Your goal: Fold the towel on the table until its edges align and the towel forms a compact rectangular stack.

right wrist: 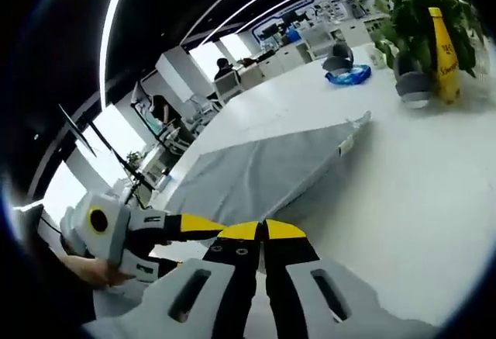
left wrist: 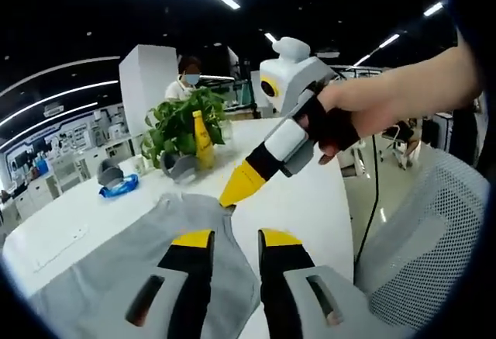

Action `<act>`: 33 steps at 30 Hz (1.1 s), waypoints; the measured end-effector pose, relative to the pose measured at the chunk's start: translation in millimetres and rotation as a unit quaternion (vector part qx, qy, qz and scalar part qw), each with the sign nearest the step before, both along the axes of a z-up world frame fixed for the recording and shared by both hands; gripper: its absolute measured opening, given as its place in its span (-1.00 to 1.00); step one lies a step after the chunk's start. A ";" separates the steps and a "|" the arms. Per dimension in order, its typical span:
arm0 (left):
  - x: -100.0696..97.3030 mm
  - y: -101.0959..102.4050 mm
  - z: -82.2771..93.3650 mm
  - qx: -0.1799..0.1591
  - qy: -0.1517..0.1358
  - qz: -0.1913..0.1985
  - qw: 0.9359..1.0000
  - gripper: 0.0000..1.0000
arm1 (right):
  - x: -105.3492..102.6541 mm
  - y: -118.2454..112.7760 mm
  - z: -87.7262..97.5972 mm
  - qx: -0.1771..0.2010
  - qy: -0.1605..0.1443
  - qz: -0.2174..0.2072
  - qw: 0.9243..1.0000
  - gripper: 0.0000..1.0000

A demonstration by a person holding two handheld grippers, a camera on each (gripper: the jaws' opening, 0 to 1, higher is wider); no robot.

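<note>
A grey towel (left wrist: 116,277) lies spread on the white table (left wrist: 310,199). It rises to a peak at one corner, and my right gripper (left wrist: 232,193) has its yellow tips on that corner, held by a hand coming in from the right. In the right gripper view the right gripper (right wrist: 263,230) has its jaws together at the towel's (right wrist: 256,176) near edge. My left gripper (left wrist: 237,238) hovers over the towel with a gap between its jaws and cloth showing beneath. The left gripper (right wrist: 198,226) also lies low at the left in the right gripper view.
At the table's far side stand a potted plant (left wrist: 182,126), a yellow bottle (left wrist: 203,139), and a blue item (left wrist: 118,187). A grey mesh chair (left wrist: 434,230) is beside the table's right edge. A person (left wrist: 186,79) sits in the background.
</note>
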State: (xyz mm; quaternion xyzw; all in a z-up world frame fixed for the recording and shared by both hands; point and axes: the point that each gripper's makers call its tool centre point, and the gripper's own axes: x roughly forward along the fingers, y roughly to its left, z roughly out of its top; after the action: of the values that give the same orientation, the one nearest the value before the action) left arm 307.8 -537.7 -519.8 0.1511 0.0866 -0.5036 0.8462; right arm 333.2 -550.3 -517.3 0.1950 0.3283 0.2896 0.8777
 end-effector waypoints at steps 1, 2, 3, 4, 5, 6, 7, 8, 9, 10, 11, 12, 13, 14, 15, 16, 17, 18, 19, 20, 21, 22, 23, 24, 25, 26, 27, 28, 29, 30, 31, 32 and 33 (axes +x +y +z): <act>2.6 2.4 3.5 -0.005 -0.001 0.006 1.000 -0.57 | 0.5 4.3 2.1 0.003 -0.001 0.004 1.000 -1.00; 5.0 4.3 5.5 -0.006 -0.005 0.011 1.000 -0.59 | 0.9 8.4 4.0 0.004 -0.003 0.009 1.000 -1.00; 7.7 6.7 7.1 -0.005 -0.012 0.017 1.000 -0.59 | 0.8 14.1 6.4 0.008 -0.003 0.016 1.000 -1.00; 11.9 10.7 8.1 0.000 -0.022 0.027 0.999 -0.59 | 0.7 18.0 8.1 0.013 -0.002 0.022 1.000 -1.00; 14.8 13.8 8.5 0.004 -0.027 0.035 0.999 -0.59 | 0.6 21.6 9.4 0.020 0.001 0.029 0.999 -1.00; 17.1 16.0 9.2 0.005 -0.033 0.038 0.999 -0.59 | 0.8 24.0 10.9 0.023 0.000 0.031 0.999 -1.00; 17.5 16.8 9.6 0.004 -0.032 0.038 0.999 -0.60 | 0.1 27.5 12.8 0.028 0.001 0.034 0.999 -1.00; 18.5 17.9 11.0 0.003 -0.034 0.040 0.999 -0.60 | 0.0 29.5 13.9 0.030 0.001 0.036 0.999 -1.00; 19.2 18.5 12.6 0.002 -0.038 0.043 0.998 -0.62 | -0.1 30.7 14.4 0.031 0.001 0.037 0.999 -1.00; 19.7 19.0 14.8 0.003 -0.047 0.044 0.998 -0.63 | -0.1 31.5 15.0 0.033 0.001 0.038 0.999 -1.00; 19.4 19.2 16.4 0.006 -0.056 0.043 0.997 -0.66 | -1.2 33.9 17.2 0.041 0.002 0.038 0.998 -1.00; 19.5 19.3 18.0 0.009 -0.067 0.044 0.997 -0.69 | -1.4 35.0 18.2 0.046 0.005 0.037 0.998 -1.00; 20.5 20.5 19.6 0.015 -0.080 0.047 0.996 -0.71 | -1.2 35.2 18.6 0.048 0.006 0.036 0.998 -1.00; 20.1 19.9 20.4 0.015 -0.083 0.046 0.995 -0.72 | -1.0 35.4 19.1 0.048 0.005 0.036 0.998 -1.00; 19.3 19.3 22.1 0.014 -0.088 0.044 0.995 -0.74 | -1.5 35.9 19.5 0.049 0.006 0.037 0.998 -1.00; 19.5 19.2 22.7 0.014 -0.090 0.044 0.995 -0.76 | -2.4 36.7 19.8 0.052 0.009 0.037 0.998 -1.00; 19.4 18.9 22.7 0.016 -0.093 0.044 0.995 -0.76 | -2.4 36.9 20.2 0.056 0.010 0.036 0.998 -1.00; 19.3 18.8 22.9 0.018 -0.095 0.044 0.994 -0.77 | -2.4 36.7 20.4 0.057 0.010 0.035 0.998 -1.00; 19.1 18.7 23.0 0.020 -0.097 0.043 0.994 -0.77 | -2.6 36.5 20.2 0.057 0.011 0.034 0.998 -1.00; 19.1 18.6 23.1 0.020 -0.098 0.043 0.994 -0.77 | -2.7 36.0 20.0 0.060 0.014 0.033 0.998 -1.00; 18.8 18.4 23.1 0.021 -0.099 0.042 0.994 -0.78 | -2.7 36.1 20.1 0.063 0.015 0.032 0.997 -1.00; 18.8 18.5 23.1 0.021 -0.099 0.042 0.994 -0.79 | -2.9 36.1 20.2 0.069 0.018 0.030 0.997 -1.00; 18.7 18.6 23.1 0.021 -0.098 0.042 0.994 -0.80 | -3.0 35.8 19.9 0.073 0.021 0.029 0.997 -1.00; 18.2 18.6 23.1 0.021 -0.097 0.042 0.994 -0.81 | -3.1 35.6 20.0 0.077 0.023 0.028 0.996 -1.00; 18.1 18.9 22.7 0.022 -0.095 0.042 0.994 -0.83 | -3.4 35.0 19.1 0.080 0.026 0.029 0.996 -1.00; 18.2 19.1 22.6 0.021 -0.094 0.041 0.995 -0.84 | -3.4 34.8 18.9 0.085 0.027 0.028 0.996 -1.00; 18.0 19.2 22.4 0.019 -0.089 0.042 0.995 -0.85 | -4.6 35.5 18.7 0.097 0.037 0.026 0.994 -1.00; 17.9 19.4 22.1 0.020 -0.087 0.042 0.995 -0.86 | -5.2 35.3 18.0 0.102 0.041 0.025 0.994 -1.00; 17.4 19.4 21.7 0.020 -0.085 0.040 0.995 -0.88 | -5.3 34.4 17.8 0.106 0.042 0.025 0.993 -1.00; 16.9 19.2 21.6 0.019 -0.084 0.039 0.996 -0.89 | -5.4 33.4 17.0 0.109 0.044 0.024 0.993 -1.00; 16.7 19.0 21.7 0.018 -0.083 0.038 0.996 -0.89 | -5.7 33.1 17.1 0.117 0.048 0.022 0.992 -1.00; 16.3 18.7 21.8 0.017 -0.083 0.037 0.996 -0.89 | -6.0 32.6 17.5 0.132 0.057 0.019 0.990 -1.00; 15.8 18.3 22.0 0.016 -0.082 0.035 0.996 -0.90 | -6.0 31.3 17.1 0.136 0.058 0.019 0.989 -1.00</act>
State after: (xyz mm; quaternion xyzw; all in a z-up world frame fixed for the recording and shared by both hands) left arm 323.6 -519.3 -497.8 0.2023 0.0305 -0.4578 0.8652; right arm 327.3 -518.9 -500.2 0.3224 0.3395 0.3363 0.8171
